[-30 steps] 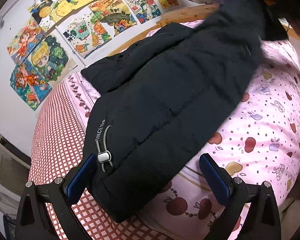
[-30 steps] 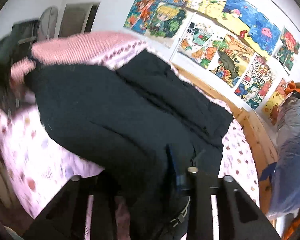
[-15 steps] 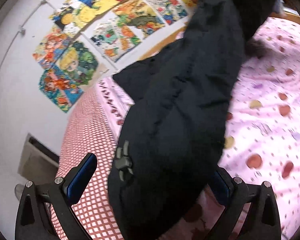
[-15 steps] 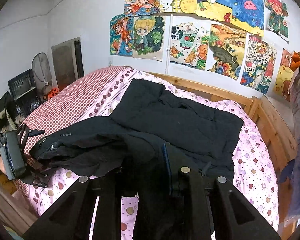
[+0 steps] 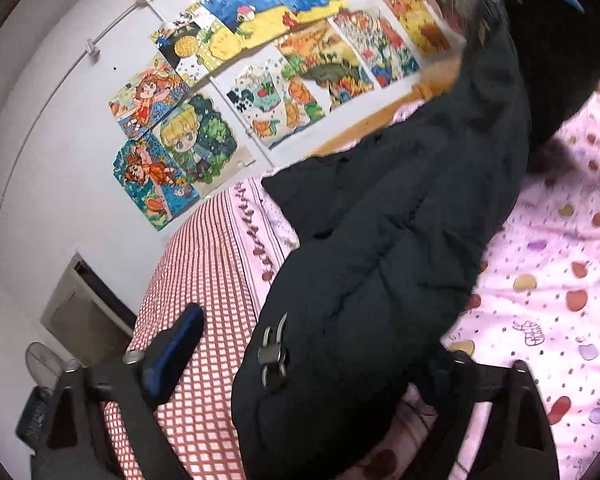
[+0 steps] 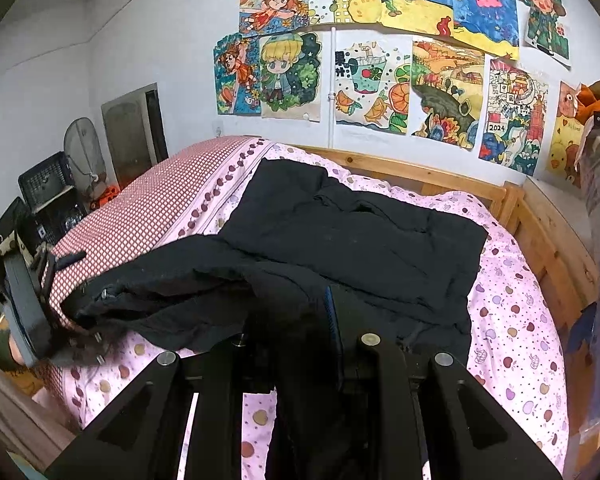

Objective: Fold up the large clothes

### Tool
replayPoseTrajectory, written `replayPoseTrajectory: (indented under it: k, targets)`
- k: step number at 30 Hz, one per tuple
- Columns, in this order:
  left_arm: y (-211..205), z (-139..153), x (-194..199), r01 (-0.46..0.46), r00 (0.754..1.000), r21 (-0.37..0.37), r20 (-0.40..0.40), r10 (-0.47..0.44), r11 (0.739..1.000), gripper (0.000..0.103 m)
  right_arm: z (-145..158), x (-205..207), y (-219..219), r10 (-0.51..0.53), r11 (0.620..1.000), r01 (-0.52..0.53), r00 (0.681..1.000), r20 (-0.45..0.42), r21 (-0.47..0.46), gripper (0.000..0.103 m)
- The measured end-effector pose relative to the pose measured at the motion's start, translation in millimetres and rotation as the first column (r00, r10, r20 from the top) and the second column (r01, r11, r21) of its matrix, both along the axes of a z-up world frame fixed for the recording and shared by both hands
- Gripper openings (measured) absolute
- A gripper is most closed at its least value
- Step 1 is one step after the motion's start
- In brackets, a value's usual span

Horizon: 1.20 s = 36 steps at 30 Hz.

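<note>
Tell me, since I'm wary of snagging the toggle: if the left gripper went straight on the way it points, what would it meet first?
Most likely the black jacket itself: its hem already fills the gap between the left gripper fingers, with the cord toggle right there. Depth is unclear, but nothing else lies ahead of it.

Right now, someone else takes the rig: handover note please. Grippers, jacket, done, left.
Left gripper: jaws open, straddling the hem end of the black quilted puffer jacket, no pinch on it.
Right gripper: jaws shut on the jacket's other end, fabric bunched between them and lifted.
Jacket: near half raised and draped toward the far half, which lies flat on the pink fruit-print bedsheet by the wooden bed frame.
Done: lengthwise fold started.
Left: probably grip the hem end with the left, lay the lifted half over the flat half, smooth it, then fold again.
</note>
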<state>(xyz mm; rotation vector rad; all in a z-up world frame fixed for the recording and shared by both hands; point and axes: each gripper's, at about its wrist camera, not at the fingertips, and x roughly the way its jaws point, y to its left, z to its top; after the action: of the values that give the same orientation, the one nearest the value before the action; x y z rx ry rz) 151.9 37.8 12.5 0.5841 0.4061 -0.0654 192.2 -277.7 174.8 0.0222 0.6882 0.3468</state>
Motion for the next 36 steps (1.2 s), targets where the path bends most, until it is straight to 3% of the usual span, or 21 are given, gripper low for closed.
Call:
replayPoseTrajectory:
  k: [4, 10, 13, 15, 16, 18, 20, 26, 36]
  targets:
    - [1, 14, 1, 0.024, 0.999, 0.016, 0.021, -0.024, 1.000, 0.064, -8, -14, -3, -0.003, 0.999, 0.004, 1.000, 0.027, -0.035, 0.018]
    - [-13, 33, -5, 0.060, 0.994, 0.070, 0.089, -0.066, 0.996, 0.039, -22, -43, 2, -0.006, 0.986, 0.020, 0.996, 0.084, -0.167, 0.019]
    - [-18, 43, -6, 0.084, 0.992, 0.074, 0.088, -0.091, 0.994, 0.018, -38, -59, 5, 0.010, 0.980, 0.003, 0.998, 0.064, -0.197, 0.030]
    - [-19, 50, -5, 0.106, 0.993, 0.049, 0.050, -0.108, 0.993, 0.013, -53, -66, 3, 0.051, 0.986, -0.048, 0.999, 0.014, -0.162, 0.030]
    - [-20, 52, -6, 0.117, 0.992, 0.041, 0.042, -0.118, 0.992, 0.011, -59, -70, 1, 0.063, 0.988, -0.062, 0.998, -0.001, -0.143, 0.030]
    - [-25, 53, -13, 0.134, 0.989, 0.068, 0.047, -0.137, 0.989, 0.010, -66, -80, 1, 0.070, 0.988, -0.069, 0.997, 0.008, -0.136, 0.012]
    - [-26, 57, -20, 0.142, 0.988, 0.072, 0.048, -0.146, 0.987, 0.009, -65, -91, 2, 0.053, 0.987, -0.046, 0.998, 0.045, -0.156, 0.010]
    - [-17, 83, -34, 0.149, 0.988, -0.028, 0.030, -0.148, 0.988, 0.008, -35, -107, -9, 0.002, 0.988, 0.022, 0.987, 0.159, -0.153, 0.009]
    - [-26, 128, -70, 0.172, 0.980, -0.046, 0.106, -0.167, 0.984, 0.007, 31, -128, -30, -0.070, 0.987, 0.112, 0.945, 0.320, -0.114, 0.008]
